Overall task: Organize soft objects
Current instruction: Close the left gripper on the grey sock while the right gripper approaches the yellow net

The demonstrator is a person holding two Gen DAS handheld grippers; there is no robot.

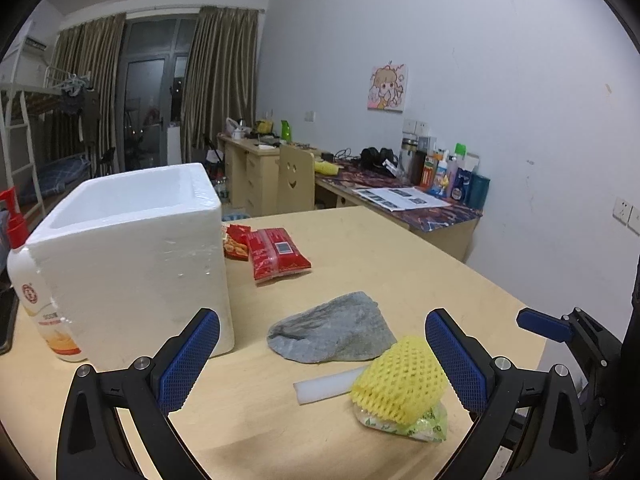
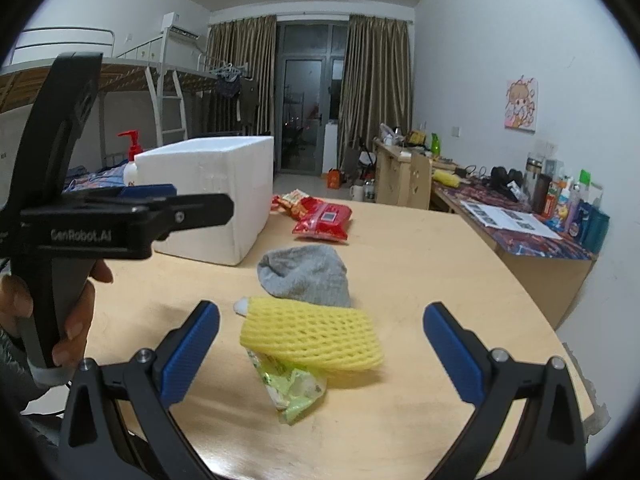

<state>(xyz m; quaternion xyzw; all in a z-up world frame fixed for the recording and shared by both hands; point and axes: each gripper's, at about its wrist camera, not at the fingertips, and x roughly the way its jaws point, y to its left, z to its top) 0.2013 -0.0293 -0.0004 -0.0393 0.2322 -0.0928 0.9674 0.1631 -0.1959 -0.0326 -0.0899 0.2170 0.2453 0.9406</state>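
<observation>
Two grippers, left (image 1: 322, 354) and right (image 2: 321, 348), are hovering with fingers released over one yellow foam net (image 2: 312, 334), one grey sock (image 2: 306, 274) and apparently two red packets (image 2: 322, 222) on the counter (image 2: 420, 264).

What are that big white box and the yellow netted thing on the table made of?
The big white box looks like expanded polystyrene foam: thick walls, matte white, faintly grainy faces. The yellow netted sleeve looks like soft foam mesh, the kind that cushions fruit: puffy strands in an open diamond pattern, matte finish.
</observation>
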